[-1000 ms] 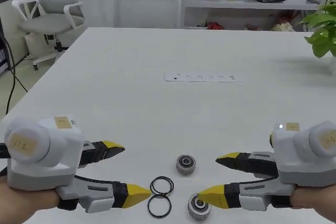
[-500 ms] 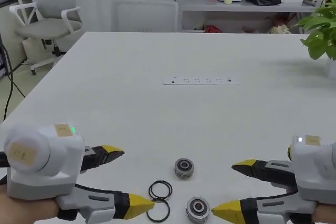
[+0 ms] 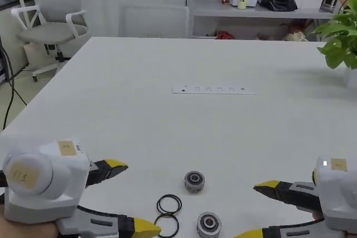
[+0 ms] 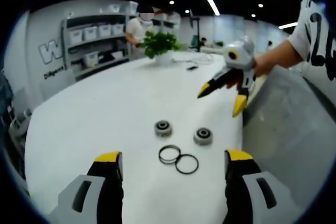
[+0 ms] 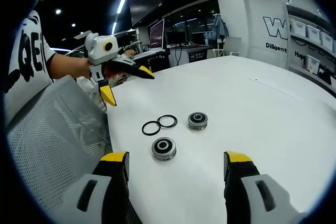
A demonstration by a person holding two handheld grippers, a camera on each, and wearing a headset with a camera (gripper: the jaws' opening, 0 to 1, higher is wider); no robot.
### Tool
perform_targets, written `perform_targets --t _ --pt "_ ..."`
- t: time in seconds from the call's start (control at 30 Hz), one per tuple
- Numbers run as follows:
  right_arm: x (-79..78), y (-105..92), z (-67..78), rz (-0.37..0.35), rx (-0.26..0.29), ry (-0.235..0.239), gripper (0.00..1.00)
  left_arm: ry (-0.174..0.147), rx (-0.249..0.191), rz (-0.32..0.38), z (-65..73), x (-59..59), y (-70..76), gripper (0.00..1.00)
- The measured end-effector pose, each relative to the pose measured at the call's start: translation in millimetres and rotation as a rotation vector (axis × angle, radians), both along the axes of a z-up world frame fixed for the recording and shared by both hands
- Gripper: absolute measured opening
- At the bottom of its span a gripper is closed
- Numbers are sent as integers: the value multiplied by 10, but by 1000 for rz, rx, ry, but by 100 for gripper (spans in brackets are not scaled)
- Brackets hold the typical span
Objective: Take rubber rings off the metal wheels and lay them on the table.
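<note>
Left gripper [image 3: 136, 196] and right gripper [image 3: 251, 210] wide open, empty, lower jaws cut off at near edge. Two rubber rings [image 4: 178, 159] lie, apparently overlapping, on the white table [image 3: 167, 126] left of two metal wheels [image 3: 194, 181]; shelving [image 3: 251, 8] beyond.

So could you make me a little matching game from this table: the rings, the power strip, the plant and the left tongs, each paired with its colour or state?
Things:
1. rubber rings
2. power strip
3. plant
4. left tongs

Descriptions:
A. green, at the far right
B. open, holding nothing
C. black, lying flat
D. white, long and low, in the middle

Pairs: 1-C, 2-D, 3-A, 4-B
</note>
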State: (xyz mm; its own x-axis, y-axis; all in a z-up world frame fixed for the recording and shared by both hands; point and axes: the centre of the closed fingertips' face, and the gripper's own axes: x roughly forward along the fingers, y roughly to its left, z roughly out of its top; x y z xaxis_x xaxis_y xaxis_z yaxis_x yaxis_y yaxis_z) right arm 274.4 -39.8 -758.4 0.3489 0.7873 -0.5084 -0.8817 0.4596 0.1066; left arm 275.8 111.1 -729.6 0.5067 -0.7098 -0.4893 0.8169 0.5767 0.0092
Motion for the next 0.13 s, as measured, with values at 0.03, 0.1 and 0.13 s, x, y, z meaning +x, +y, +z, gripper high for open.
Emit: perform_targets --t 0.03,0.1,0.13 --pt "1 -3 -6 0 -2 -1 70 -1 -2 2 3 0 2 81" --pt "-1 -1 -4 -1 -2 -1 70 -2 -6 4 7 -4 7 81" --pt "-8 5 3 -3 0 0 70 -3 -6 4 7 -11 12 81"
